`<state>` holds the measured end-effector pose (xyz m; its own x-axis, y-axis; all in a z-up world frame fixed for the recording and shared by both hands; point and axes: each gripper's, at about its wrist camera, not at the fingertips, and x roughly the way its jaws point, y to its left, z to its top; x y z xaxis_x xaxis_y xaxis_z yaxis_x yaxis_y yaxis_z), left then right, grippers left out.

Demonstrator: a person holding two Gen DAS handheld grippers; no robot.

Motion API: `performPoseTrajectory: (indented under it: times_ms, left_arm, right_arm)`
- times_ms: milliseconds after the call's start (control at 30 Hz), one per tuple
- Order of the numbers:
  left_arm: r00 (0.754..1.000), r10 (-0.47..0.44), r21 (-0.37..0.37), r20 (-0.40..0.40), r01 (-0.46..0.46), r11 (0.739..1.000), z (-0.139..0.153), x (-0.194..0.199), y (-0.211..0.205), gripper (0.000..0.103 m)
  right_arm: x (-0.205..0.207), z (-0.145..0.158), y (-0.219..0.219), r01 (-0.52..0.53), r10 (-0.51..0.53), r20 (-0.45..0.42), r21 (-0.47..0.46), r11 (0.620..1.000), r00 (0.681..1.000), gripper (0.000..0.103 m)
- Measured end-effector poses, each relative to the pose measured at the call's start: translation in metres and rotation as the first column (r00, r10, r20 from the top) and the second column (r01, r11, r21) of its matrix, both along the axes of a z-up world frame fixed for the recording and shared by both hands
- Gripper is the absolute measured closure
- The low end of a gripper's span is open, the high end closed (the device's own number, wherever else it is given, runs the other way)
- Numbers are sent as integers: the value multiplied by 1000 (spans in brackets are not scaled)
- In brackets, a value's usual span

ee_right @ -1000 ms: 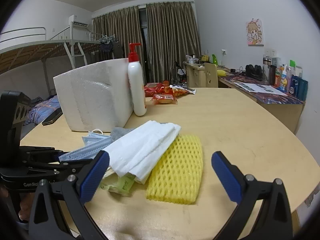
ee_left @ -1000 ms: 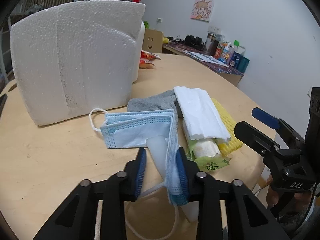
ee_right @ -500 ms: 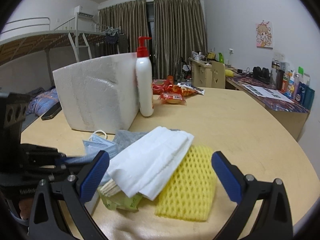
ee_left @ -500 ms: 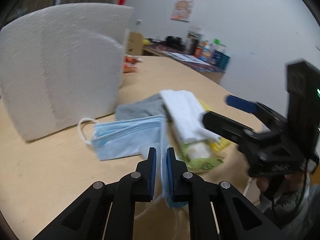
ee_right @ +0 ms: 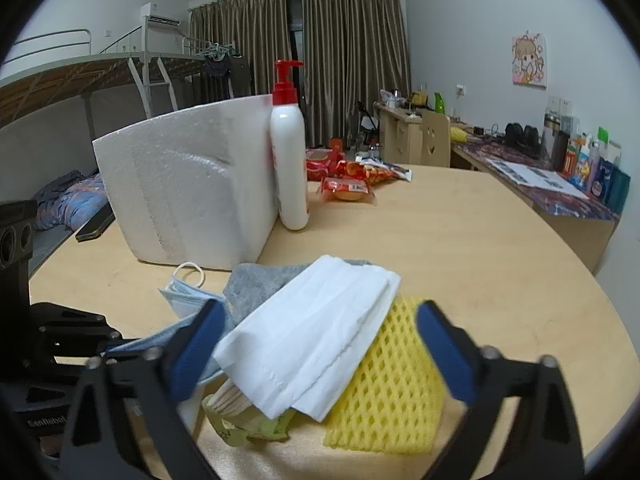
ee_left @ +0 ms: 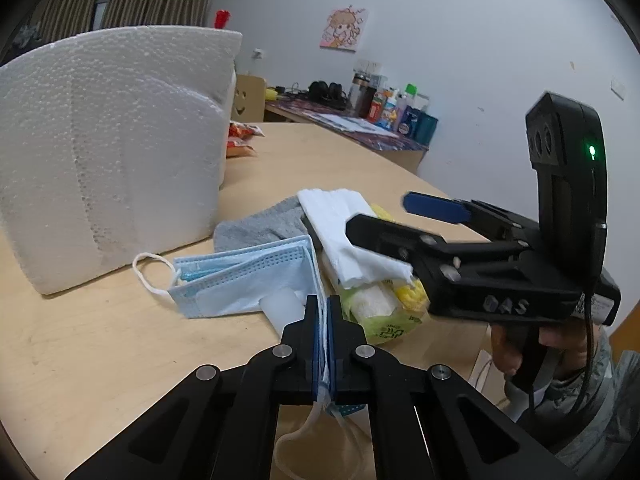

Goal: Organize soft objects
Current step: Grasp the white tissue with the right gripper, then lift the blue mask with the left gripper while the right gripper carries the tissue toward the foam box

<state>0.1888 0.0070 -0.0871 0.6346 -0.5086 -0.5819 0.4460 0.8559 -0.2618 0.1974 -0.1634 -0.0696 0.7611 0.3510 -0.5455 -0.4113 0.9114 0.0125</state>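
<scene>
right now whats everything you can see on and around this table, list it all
face mask: 1, light blue, table front, edge pinched by left gripper
folded tissue: 1, white, on top of the pile
foam net: 1, yellow, under the tissue
cloth: 1, grey, behind the tissue
green packet: 1, green, under the tissue's near end
styrofoam block: 1, white, upright behind the pile
pump bottle: 1, white with red pump, beside the block
snack packets: several, red, further back
table: 1, light wood
side desk: 1, cluttered with bottles, by the wall
left gripper: 1, black, shut on the mask
right gripper: 1, black with blue pads, open around the pile
</scene>
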Motion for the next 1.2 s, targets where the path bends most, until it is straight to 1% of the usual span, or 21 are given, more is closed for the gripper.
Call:
performPoseTrajectory:
  times_ms: [33,100,133,167,200,267,333,433,500,600,800,833,867,900,933,967,1000,1100,1200]
  left_arm:
    - [1000,-4,1,-2,4,1000,0,0,0,100]
    - [1000,-5,-3,0,5,1000,0,0,0,100]
    - [1000,-10,-4,1,10,1000,0,2,-1,100]
    - [1000,-13,-3,4,13,1000,0,3,-2,100]
    - [1000,-15,-1,6,15,1000,0,2,-3,100]
    - [1000,-17,3,8,17,1000,0,2,-4,100]
    - [1000,-18,-1,15,18,1000,1,1,-3,100]
    - [1000,-18,-10,13,18,1000,1,0,-1,100]
    - [1000,-18,-11,12,18,1000,0,0,0,100]
    - [1000,-20,-15,15,20,1000,1,0,1,100]
    - [1000,-21,-20,15,22,1000,1,-2,2,100]
    - [1000,-23,-20,15,23,1000,1,-1,2,100]
    - [1000,-23,-20,16,23,1000,1,-1,2,100]
    - [1000,-22,-19,20,22,1000,1,-2,1,100]
    - [999,-23,-20,22,23,1000,2,-2,1,100]
    - [999,-24,-22,25,25,999,2,-3,2,100]
    - [999,-25,-24,29,25,999,3,-4,2,100]
    - [999,-25,-39,39,27,999,5,-6,5,100]
    - [999,-24,-61,45,26,998,6,-8,9,100]
  right_arm:
    - [1,-1,0,0,0,-13,1,1000,1000,19]
    - [3,-3,0,0,0,-35,-1,1000,999,32]
    - [3,-4,1,2,-2,-41,-5,1000,999,34]
    - [3,-5,1,0,0,-48,-10,1000,999,42]
    - [3,-6,2,-5,5,-59,-6,1000,998,52]
    - [3,-8,4,-13,11,-77,-14,1000,997,58]
    - [3,-11,6,-12,9,-89,-32,999,996,60]
    - [1,-9,1,-2,2,-91,-1,1000,996,60]
    - [-1,-9,1,18,-21,-75,-33,999,997,60]
    - [3,-13,5,22,-28,-101,-58,998,995,59]
    - [7,-20,8,10,-17,-125,-59,998,992,59]
    - [8,-20,7,7,-13,-126,-47,999,992,62]
    - [8,-19,6,-2,-2,-124,-32,999,992,80]
    - [8,-19,4,-12,9,-125,-17,1000,992,87]
    - [7,-18,4,-12,11,-121,-10,1000,993,87]
    - [6,-15,2,-12,12,-107,4,1000,994,90]
    - [4,-10,0,-13,14,-86,17,1000,996,91]
    - [-3,6,-7,-21,23,-37,68,997,999,91]
    - [-3,14,-10,-33,38,-36,113,993,999,91]
